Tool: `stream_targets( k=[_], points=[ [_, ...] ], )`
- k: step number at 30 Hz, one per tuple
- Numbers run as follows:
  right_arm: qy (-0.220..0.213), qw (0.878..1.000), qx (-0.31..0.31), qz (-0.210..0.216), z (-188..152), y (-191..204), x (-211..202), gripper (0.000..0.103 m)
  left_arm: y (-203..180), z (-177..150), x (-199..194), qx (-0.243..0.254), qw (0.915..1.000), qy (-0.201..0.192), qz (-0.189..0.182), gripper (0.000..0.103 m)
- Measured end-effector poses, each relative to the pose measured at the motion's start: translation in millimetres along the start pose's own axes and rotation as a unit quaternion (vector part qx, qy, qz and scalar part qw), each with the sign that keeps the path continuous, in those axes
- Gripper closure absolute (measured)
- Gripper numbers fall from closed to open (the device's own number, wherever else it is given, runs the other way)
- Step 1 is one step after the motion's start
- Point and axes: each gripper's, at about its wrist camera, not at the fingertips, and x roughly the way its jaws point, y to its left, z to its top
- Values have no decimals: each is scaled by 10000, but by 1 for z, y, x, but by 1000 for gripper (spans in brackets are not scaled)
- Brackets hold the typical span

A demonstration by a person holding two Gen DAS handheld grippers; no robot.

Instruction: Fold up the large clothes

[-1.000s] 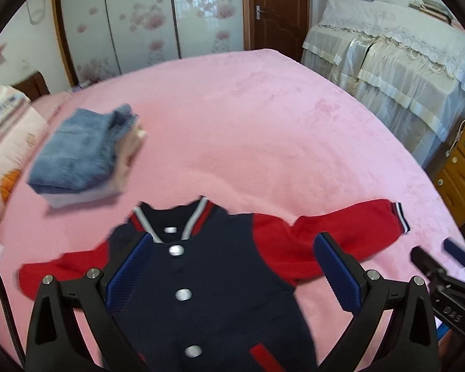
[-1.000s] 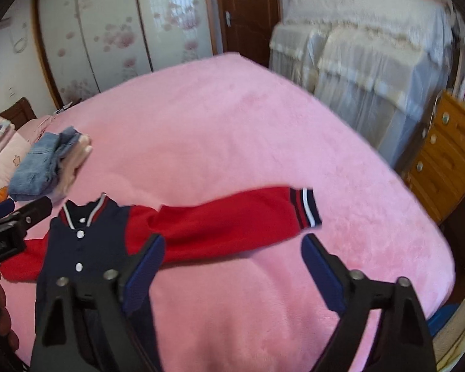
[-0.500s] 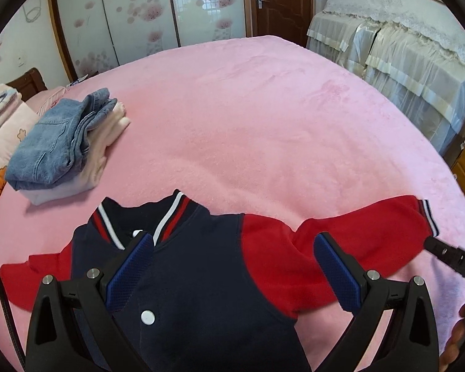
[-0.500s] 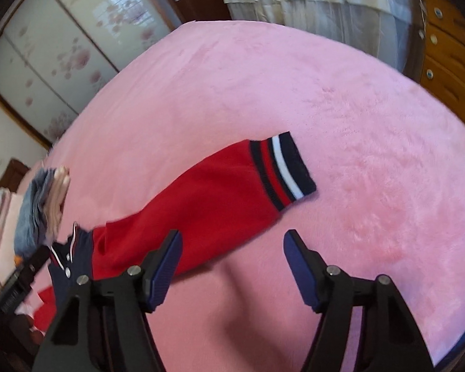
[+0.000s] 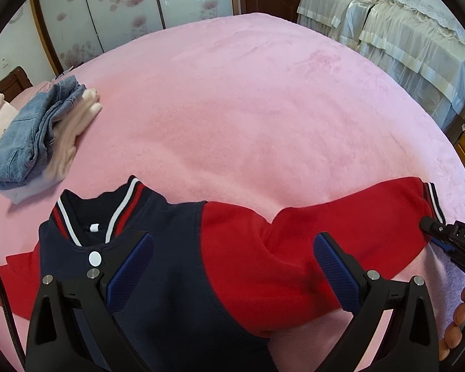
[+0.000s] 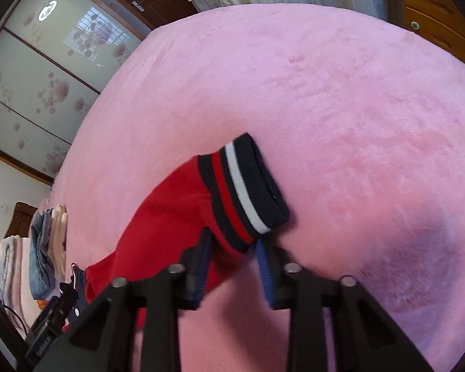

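One sleeve point(image 6: 170, 217) runs from your right gripper point(image 6: 232, 254), whose jaws have just been closing on its cuff point(image 6: 248, 186), back toward your left gripper point(image 5: 232, 272), jaws wide over the jacket point(image 5: 170, 279).

Both wrist views steeply down, close over one jacket point(image 5: 176, 279).

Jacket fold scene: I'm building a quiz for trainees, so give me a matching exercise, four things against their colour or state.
Things:
1. sleeve cuff
2. left gripper
3. jacket body
4. folded jeans

States:
A. navy, with round snaps
B. jaws wide open above the jacket
C. striped navy, red and white, beside the right gripper, whose jaws have just been closing on the sleeve
D. on top of a pile of folded clothes

Pairs: 1-C, 2-B, 3-A, 4-D
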Motion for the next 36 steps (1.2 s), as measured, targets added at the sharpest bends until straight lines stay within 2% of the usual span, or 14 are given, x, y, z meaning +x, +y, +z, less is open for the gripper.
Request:
stream_targets(
  k=[4,6,11,14,16,20,22,24,25,27,31,33,36],
  points=[
    [-552,9973,-485,-34,-10,26,-27,93,8,-4,-10,5,9999,-65,98,1],
    [-775,9938,-785,154,-16,45,-45,93,15,-6,-20,-3,9999,-112,103,1],
    [-984,9794,-1682,529,-40,110,-78,93,50,-17,-54,-156,9994,-303,99,1],
    [-889,9657,-2304,798,-66,158,-84,93,80,-27,-71,-367,9985,-366,147,1],
    [-784,9518,-2812,944,-91,192,-82,93,102,-35,-77,-529,9978,-341,200,1],
    [-411,9281,-3579,946,-143,233,-56,91,147,-57,-77,-813,9959,-143,364,1],
    [-121,9160,-3929,796,-167,243,-35,85,169,-70,-70,-964,9947,42,361,1],
    [186,9030,-4275,386,-193,249,-10,63,185,-81,-63,-1128,9931,230,233,1],
    [293,8998,-4342,319,-202,248,-4,61,193,-87,-59,-1236,9917,326,141,1],
    [419,8994,-4338,328,-207,244,-2,60,202,-98,-53,-1348,9899,442,-32,1],
    [548,9137,-4000,469,-202,220,-15,60,201,-109,-46,-1294,9895,472,-436,1],
    [584,9212,-3804,564,-205,209,-23,60,198,-111,-45,-1357,9865,451,-799,3],
    [603,9319,-3517,655,-207,191,-35,60,188,-108,-41,-1512,9749,474,-1566,12]
  ],
)
